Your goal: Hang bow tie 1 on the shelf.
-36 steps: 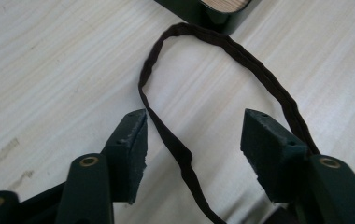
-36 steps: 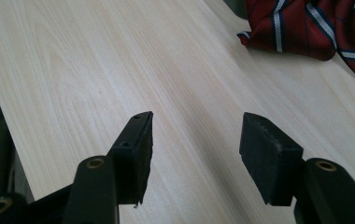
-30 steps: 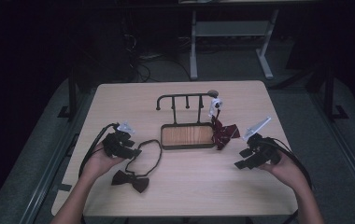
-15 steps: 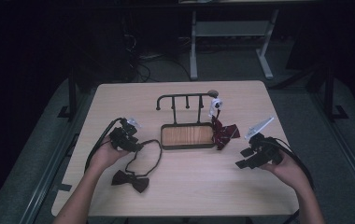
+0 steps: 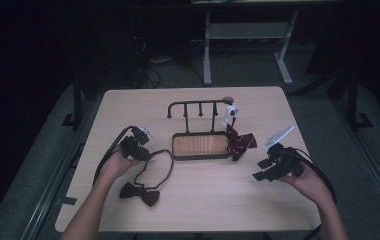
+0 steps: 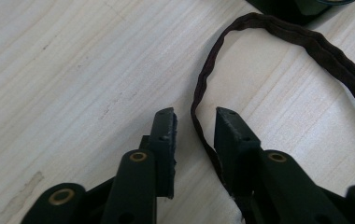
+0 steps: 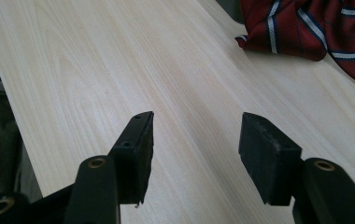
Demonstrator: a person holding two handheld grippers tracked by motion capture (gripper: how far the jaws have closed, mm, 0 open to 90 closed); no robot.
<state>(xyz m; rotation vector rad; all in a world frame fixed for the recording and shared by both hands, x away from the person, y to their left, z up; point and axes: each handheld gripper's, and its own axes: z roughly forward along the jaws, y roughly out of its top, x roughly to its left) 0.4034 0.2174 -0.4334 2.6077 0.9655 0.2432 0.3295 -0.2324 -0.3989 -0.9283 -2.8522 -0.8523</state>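
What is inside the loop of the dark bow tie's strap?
Inside the strap loop of the dark bow tie there is just bare wooden table. The left gripper has its jaws on either side of the strap, hiding part of it.

The wooden table (image 5: 193, 205) bears a rack (image 5: 200, 131), dark bow tie (image 5: 139, 192) and striped tie (image 5: 242, 143).

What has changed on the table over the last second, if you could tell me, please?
The left gripper has moved forward and inward along the table to the dark bow tie's strap, which now runs between its parted jaws, not yet clamped. The right gripper stays open in place, and the bow tie, the red striped tie and the rack lie as before.
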